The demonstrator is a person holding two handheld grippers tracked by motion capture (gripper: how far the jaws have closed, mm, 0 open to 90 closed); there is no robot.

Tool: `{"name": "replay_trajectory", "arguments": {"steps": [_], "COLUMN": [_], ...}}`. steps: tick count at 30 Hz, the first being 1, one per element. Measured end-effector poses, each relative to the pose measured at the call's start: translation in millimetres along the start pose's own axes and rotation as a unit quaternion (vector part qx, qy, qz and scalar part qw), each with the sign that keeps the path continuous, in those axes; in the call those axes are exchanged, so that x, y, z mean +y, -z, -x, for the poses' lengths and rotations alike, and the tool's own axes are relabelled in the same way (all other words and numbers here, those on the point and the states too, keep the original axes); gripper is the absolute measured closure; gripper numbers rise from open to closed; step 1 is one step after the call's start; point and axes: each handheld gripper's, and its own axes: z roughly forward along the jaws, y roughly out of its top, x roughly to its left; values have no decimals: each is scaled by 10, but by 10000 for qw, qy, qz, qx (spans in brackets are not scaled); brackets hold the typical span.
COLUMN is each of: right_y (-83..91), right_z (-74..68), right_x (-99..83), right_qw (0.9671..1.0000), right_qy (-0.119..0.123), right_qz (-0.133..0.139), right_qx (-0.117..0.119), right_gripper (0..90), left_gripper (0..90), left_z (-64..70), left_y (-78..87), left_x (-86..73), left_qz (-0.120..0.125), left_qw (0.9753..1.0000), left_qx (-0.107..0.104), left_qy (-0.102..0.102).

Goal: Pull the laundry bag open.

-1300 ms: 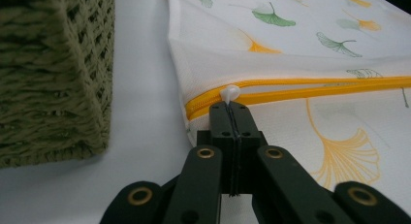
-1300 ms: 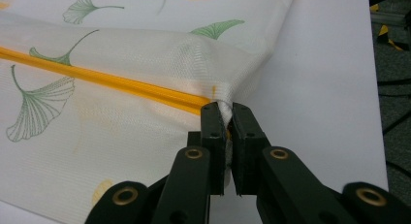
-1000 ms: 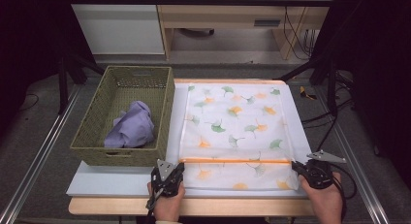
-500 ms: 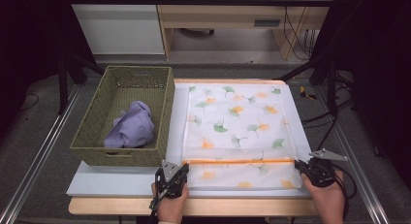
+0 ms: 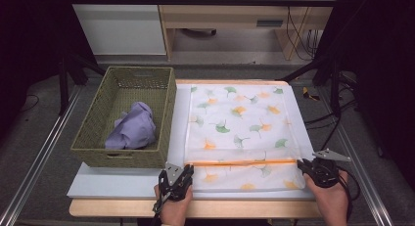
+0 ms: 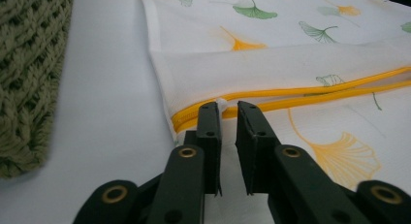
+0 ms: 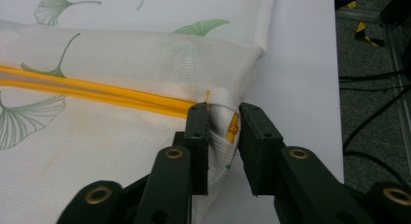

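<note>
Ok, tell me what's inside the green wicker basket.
The wicker basket holds one crumpled lavender cloth against its near right side. The rest shows bare woven floor; anything beneath the cloth is covered.

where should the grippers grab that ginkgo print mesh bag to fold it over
Take the mesh bag at the two ends of its orange zipper, coming in low from the person's side. The folded edge there lifts slightly off the table, giving the jaws a lip. The left gripper and right gripper already straddle those corners, with jaws parted.
</note>
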Motion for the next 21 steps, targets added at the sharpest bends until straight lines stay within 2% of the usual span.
{"name": "replay_trajectory", "arguments": {"steps": [6, 12, 17, 21], "right_y": [24, 32, 48, 56], "right_z": [-4, -21, -53, -111], "right_x": [8, 16, 38, 75], "right_qw": [9998, 9992, 9977, 9963], "right_qy": [-89, -68, 57, 181], "right_qz": [196, 384, 680, 836], "right_qx": [-41, -73, -2, 55], "right_gripper": [624, 533, 428, 323], "left_gripper": [682, 577, 424, 322], "left_z": [33, 106, 152, 200], "left_y": [-1, -6, -65, -119], "left_x": [19, 84, 232, 386], "left_qz": [100, 235, 235, 177], "left_qw": [9999, 9992, 9979, 9953], "left_qx": [-12, -104, -333, -674], "left_qy": [-80, -320, -506, -666]}}
